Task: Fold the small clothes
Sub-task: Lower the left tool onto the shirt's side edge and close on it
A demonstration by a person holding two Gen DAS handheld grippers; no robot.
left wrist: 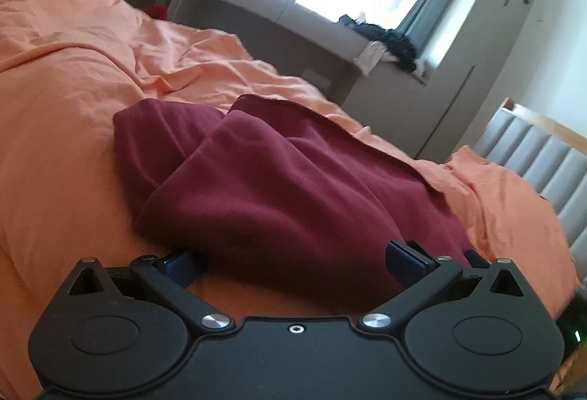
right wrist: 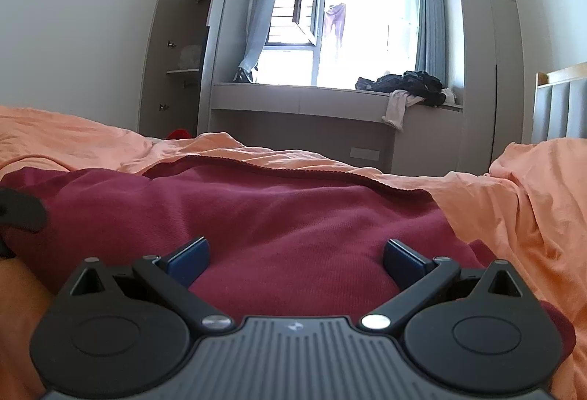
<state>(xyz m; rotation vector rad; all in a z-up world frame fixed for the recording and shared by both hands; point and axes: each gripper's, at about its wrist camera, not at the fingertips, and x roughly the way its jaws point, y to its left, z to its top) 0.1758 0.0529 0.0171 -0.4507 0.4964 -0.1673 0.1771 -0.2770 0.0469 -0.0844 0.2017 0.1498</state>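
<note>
A dark red garment (left wrist: pixel 279 187) lies bunched on the orange bed sheet (left wrist: pixel 62 128), one part folded over another. My left gripper (left wrist: pixel 293 262) is open at its near edge, the cloth bulging between the blue fingers (left wrist: pixel 407 259). In the right wrist view the same red garment (right wrist: pixel 279 216) spreads flatter, its ribbed hem at the far side. My right gripper (right wrist: pixel 295 259) is open low over it, blue fingers (right wrist: pixel 189 259) wide apart with cloth under them. A dark part of the left gripper (right wrist: pixel 20 209) shows at the left edge.
The orange sheet (right wrist: pixel 532 202) is wrinkled on all sides of the garment. A padded grey headboard (left wrist: pixel 543 158) stands to the right. Beyond the bed is a window ledge (right wrist: pixel 304 99) with a pile of dark and white clothes (right wrist: pixel 411 84), and an open wardrobe (right wrist: pixel 183 51) at the left.
</note>
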